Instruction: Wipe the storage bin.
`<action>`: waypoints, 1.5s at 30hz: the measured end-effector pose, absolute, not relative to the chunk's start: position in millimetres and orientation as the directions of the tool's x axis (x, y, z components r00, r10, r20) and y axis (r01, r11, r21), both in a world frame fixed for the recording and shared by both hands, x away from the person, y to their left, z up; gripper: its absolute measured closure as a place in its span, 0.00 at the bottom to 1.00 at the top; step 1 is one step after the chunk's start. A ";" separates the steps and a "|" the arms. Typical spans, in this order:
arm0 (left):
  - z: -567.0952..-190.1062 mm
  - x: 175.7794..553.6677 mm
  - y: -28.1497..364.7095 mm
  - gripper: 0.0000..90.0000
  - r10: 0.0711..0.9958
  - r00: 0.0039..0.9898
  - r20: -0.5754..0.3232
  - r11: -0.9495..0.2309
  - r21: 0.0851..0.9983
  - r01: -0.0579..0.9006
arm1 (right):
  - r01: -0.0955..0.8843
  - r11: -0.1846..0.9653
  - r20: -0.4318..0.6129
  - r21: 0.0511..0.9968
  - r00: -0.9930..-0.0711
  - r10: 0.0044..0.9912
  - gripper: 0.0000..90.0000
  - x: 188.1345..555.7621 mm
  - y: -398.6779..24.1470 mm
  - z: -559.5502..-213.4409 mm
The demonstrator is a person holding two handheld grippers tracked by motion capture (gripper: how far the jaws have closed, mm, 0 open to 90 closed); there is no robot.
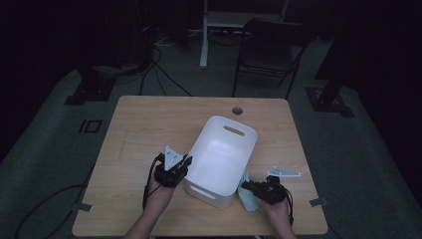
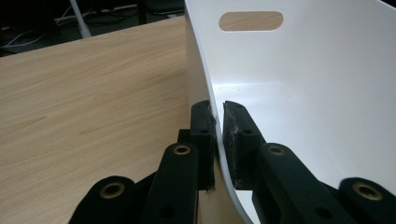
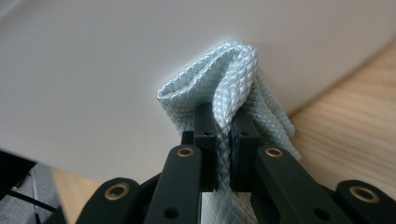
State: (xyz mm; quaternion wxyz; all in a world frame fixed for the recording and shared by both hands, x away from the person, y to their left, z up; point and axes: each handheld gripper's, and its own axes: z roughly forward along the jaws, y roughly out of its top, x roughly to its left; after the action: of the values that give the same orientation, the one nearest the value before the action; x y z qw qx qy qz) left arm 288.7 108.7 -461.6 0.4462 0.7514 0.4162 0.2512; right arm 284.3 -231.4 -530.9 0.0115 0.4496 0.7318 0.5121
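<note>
My left gripper [image 1: 185, 162] is clamped on the bin [image 1: 219, 162], and in the left gripper view you can see it plainly: the thin white side wall runs straight between my two jaws, one pad outside, one pad inside, both pressed on it. The bin [image 2: 299, 93] sits on the table [image 1: 144, 129], right of centre, its long side angled away from me, with a slot handle [image 1: 234, 131] in the far end wall and another slot [image 1: 202, 189] in the near end. Through the far slot [image 2: 251, 20] in the left gripper view, I'm looking at wood grain. Over on the other side, my right gripper [image 1: 246, 186] is pinched tight on the cloth [image 1: 248, 197], a pale blue one with a quilted diamond weave. In the right gripper view the cloth [image 3: 224, 74] bunches up in a fold above my jaws and its top touches the bin's [image 3: 116, 60] white outer wall. From the high view the cloth hangs just beside the bin's near right corner, over the table's front edge area, with my right hand [image 1: 276, 209] behind it. The table [image 3: 345, 126] shows to the right of the cloth there.
</note>
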 end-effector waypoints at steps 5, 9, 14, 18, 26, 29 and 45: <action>-462.2 289.4 110.0 0.90 0.849 0.528 0.003 -0.250 0.883 0.397 | 0.698 0.074 0.474 0.712 -0.556 0.683 0.94 295.4 -232.8 -552.5; -462.6 288.0 108.7 0.90 0.860 0.510 0.007 -0.243 0.885 0.396 | 0.694 0.086 0.461 0.715 -0.560 0.689 0.94 294.7 -232.5 -550.1; -462.4 287.1 107.5 0.91 0.866 0.500 0.019 -0.247 0.885 0.394 | 0.663 0.071 0.476 0.746 -0.604 0.639 0.94 277.4 -234.2 -528.7; -462.4 286.9 107.3 0.91 0.867 0.497 0.020 -0.246 0.886 0.394 | 0.618 0.062 0.466 0.784 -0.651 0.600 0.94 259.9 -234.2 -511.1; -462.7 286.8 107.4 0.91 0.866 0.499 0.008 -0.237 0.887 0.396 | 0.549 0.042 0.460 0.835 -0.737 0.495 0.93 228.5 -221.0 -485.8; -462.4 288.3 109.3 0.90 0.850 0.526 -0.002 -0.245 0.884 0.399 | 0.555 0.062 0.449 0.829 -0.729 0.517 0.93 233.8 -218.2 -493.7; -462.1 288.4 108.7 0.91 0.853 0.522 0.001 -0.246 0.882 0.401 | 0.673 0.086 0.477 0.735 -0.603 0.639 0.94 262.5 -221.0 -541.1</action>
State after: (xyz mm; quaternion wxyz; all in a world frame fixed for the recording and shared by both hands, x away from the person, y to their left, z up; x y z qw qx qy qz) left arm 288.4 108.7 -462.1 0.4486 0.7482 0.4190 0.2517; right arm 262.5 -221.0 -541.1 -0.0163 0.4451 0.7368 0.5086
